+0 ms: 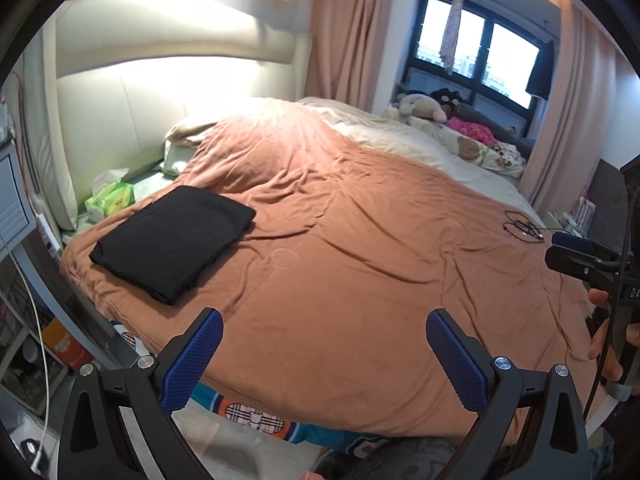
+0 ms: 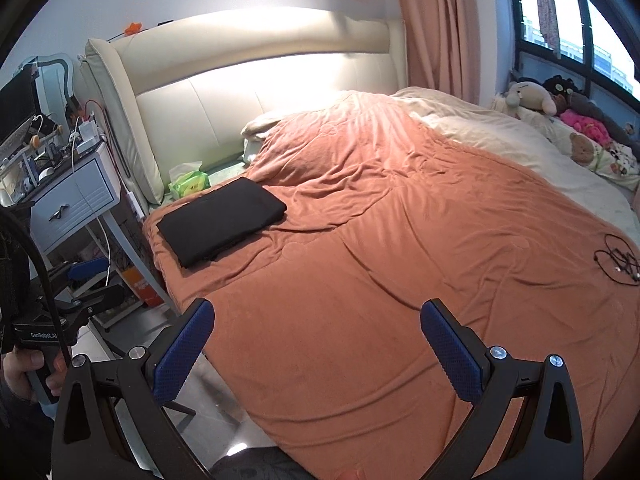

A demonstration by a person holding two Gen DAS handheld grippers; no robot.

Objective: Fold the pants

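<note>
Black pants (image 1: 172,240) lie folded into a flat rectangle on the left part of the orange bedspread (image 1: 360,240), near the headboard. In the right wrist view the same folded pants (image 2: 222,220) rest close to the bed's left edge. My left gripper (image 1: 324,320) is open, held above the near edge of the bed, well short of the pants, with nothing between its blue pads. My right gripper (image 2: 316,312) is also open and empty, over the near part of the bedspread (image 2: 400,260). Each gripper shows at the other view's edge, held by a hand.
A green tissue pack (image 1: 112,198) sits by the cream headboard (image 1: 160,92). A black cable (image 1: 524,228) lies on the bed's right side. Stuffed toys (image 1: 424,106) line the window side. A blue nightstand (image 2: 76,196) with clutter stands left of the bed.
</note>
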